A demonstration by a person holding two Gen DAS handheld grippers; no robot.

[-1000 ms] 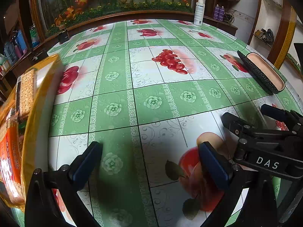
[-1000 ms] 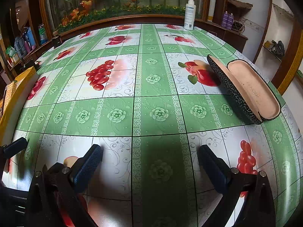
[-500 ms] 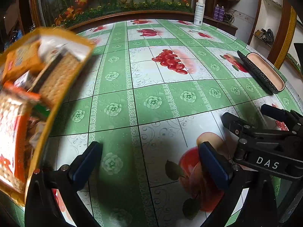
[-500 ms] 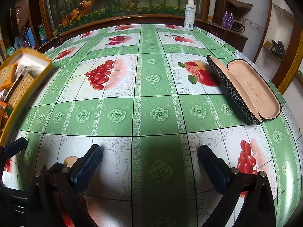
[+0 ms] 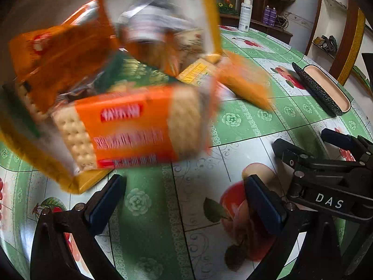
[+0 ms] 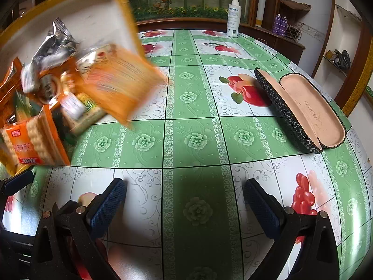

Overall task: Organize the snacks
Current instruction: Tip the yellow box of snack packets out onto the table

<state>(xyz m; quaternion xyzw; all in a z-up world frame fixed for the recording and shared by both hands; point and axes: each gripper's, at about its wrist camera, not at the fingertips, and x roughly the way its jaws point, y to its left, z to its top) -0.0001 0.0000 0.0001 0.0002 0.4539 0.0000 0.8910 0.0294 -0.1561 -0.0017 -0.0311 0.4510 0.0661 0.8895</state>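
A yellow tray point(image 6: 126, 4) is tipped steeply over the left side of the worktop point(image 6: 198, 140), and snacks are spilling out of it in a blur. Nearest is an orange cracker pack point(image 5: 130, 128), with a flat orange packet point(image 6: 121, 79) beside it, a silver foil bag point(image 6: 53, 44) higher up and other wrappers too smeared to name. Who or what tilts the tray is out of view. Both the left tongs point(image 5: 184, 203) and the right tongs point(image 6: 184, 205) hang low over the worktop with jaws spread wide and nothing between them; the packs lie ahead and to the left of both. The cracker pack looks light and fairly stiff but brittle inside, so I would take it across its short sides with a gentle squeeze. The foil bag and flat packet look soft and slick, likely to crumple or slide, so a pinch at a sealed edge seems safer. An open glasses case point(image 6: 307, 107) lies well apart on the right, and a white bottle point(image 6: 233, 18) stands at the far edge.
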